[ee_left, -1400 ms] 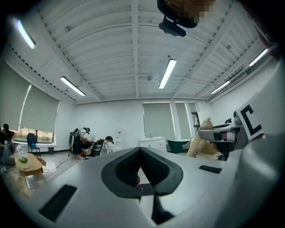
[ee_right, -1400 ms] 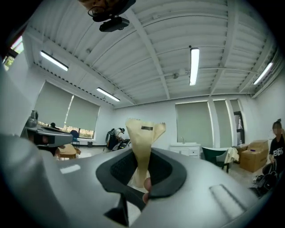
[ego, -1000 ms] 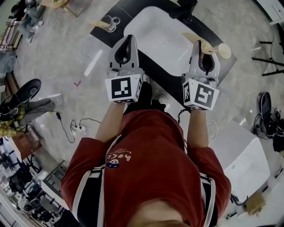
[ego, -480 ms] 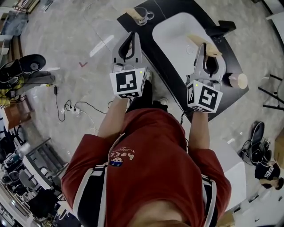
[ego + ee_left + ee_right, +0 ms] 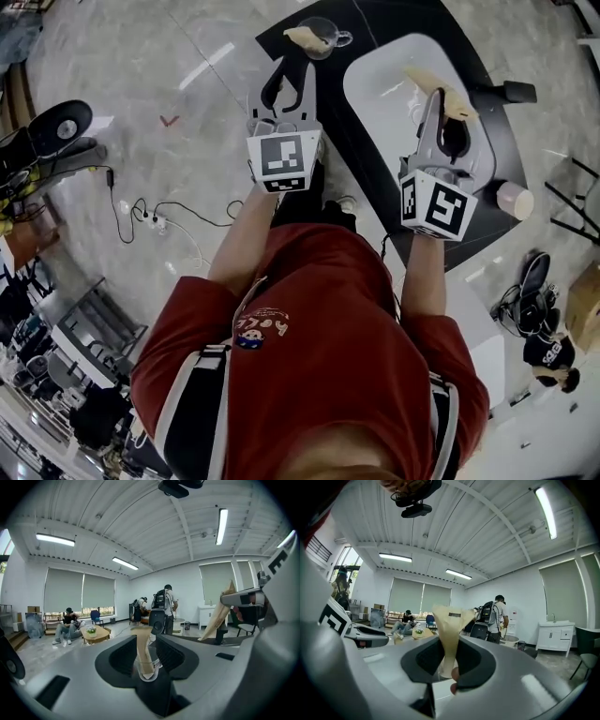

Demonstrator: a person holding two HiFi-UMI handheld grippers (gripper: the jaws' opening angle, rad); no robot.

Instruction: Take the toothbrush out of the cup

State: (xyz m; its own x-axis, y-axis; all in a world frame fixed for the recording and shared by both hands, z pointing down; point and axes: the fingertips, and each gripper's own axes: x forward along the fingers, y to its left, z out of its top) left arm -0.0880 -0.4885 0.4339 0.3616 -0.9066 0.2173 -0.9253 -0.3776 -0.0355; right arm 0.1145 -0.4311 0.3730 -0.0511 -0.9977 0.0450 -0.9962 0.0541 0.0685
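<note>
The left gripper points at the cup on the black counter. Its jaws have just been opening and now stand apart. The cup shows through the gap but sits just past the tips, untouched. The tan toothbrush leans in the cup. To the right lies the white sink. Over it, the right gripper has its jaws clamped on a similar tan piece, which sticks out past the tips.
</note>
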